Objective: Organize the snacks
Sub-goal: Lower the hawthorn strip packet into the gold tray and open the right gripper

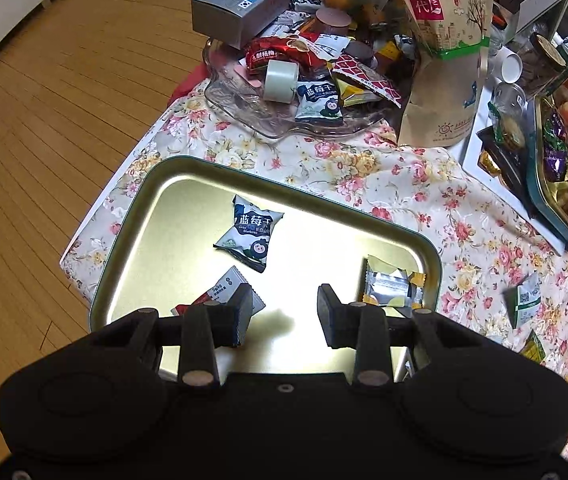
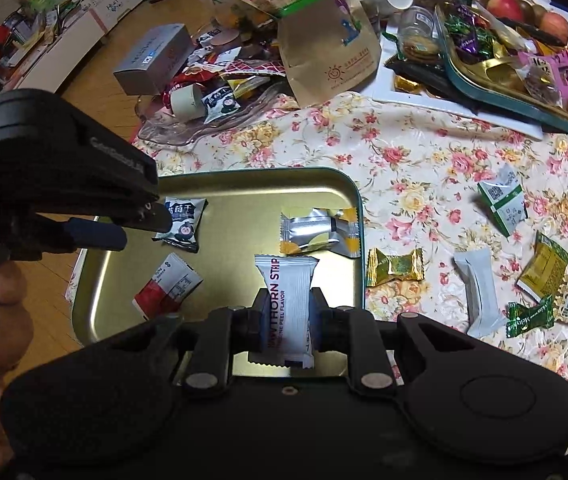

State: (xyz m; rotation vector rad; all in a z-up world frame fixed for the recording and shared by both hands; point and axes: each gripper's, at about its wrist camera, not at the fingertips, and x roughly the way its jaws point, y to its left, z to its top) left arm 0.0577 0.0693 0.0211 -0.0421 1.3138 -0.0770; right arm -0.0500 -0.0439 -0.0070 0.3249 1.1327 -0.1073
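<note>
A gold metal tray [image 1: 156,240] [image 2: 244,184] lies on the floral tablecloth. In it are a blueberry packet [image 1: 250,232] [image 2: 182,224], a silver-and-yellow packet [image 1: 393,286] [image 2: 319,230] and a red-and-white packet [image 1: 224,294] [image 2: 168,284]. My left gripper [image 1: 285,316] is open and empty, hovering over the tray's near part; it also shows in the right wrist view [image 2: 96,232]. My right gripper [image 2: 287,316] is shut on a white hawthorn strip packet [image 2: 287,304], held above the tray's near right part.
Loose snacks lie on the cloth right of the tray: gold candy [image 2: 395,267], white bar [image 2: 479,292], green packets [image 2: 503,202] [image 1: 523,300]. A glass dish [image 1: 284,120] of snacks, a grey box [image 1: 240,4], a paper bag [image 1: 443,60] and a teal tray [image 2: 523,80] stand behind.
</note>
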